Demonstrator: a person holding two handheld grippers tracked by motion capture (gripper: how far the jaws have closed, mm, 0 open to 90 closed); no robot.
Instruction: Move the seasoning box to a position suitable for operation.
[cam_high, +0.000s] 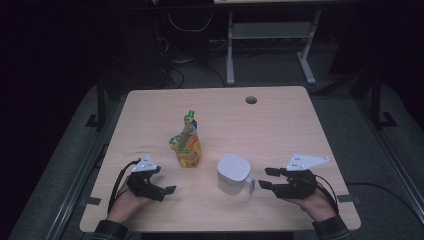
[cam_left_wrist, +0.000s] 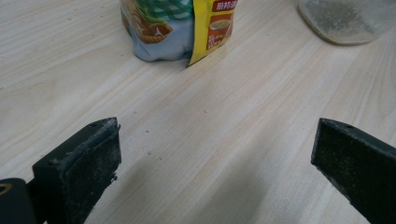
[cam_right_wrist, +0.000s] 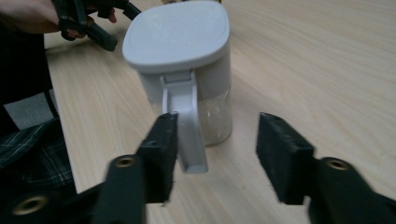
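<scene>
A white lidded jug (cam_high: 232, 172) with a clear body stands on the wooden table (cam_high: 280, 130), its handle (cam_right_wrist: 187, 126) turned to the right. My right gripper (cam_right_wrist: 217, 140) is open, with the handle's lower end between its jaws: it lies close against the left jaw and a wide gap separates it from the right jaw. In the high view the right gripper (cam_high: 265, 178) lies level just right of the jug. A colourful standing pouch (cam_high: 187, 145) with a green spout is left of the jug. My left gripper (cam_high: 164, 180) rests open near the front left, jaws empty, facing the pouch (cam_left_wrist: 177, 28).
A round cable hole (cam_high: 251, 99) sits near the table's far edge. Bare wood lies between the left gripper's jaws (cam_left_wrist: 215, 154) and the pouch. Behind the table, on a dark floor, stand the white legs of another desk (cam_high: 230, 50).
</scene>
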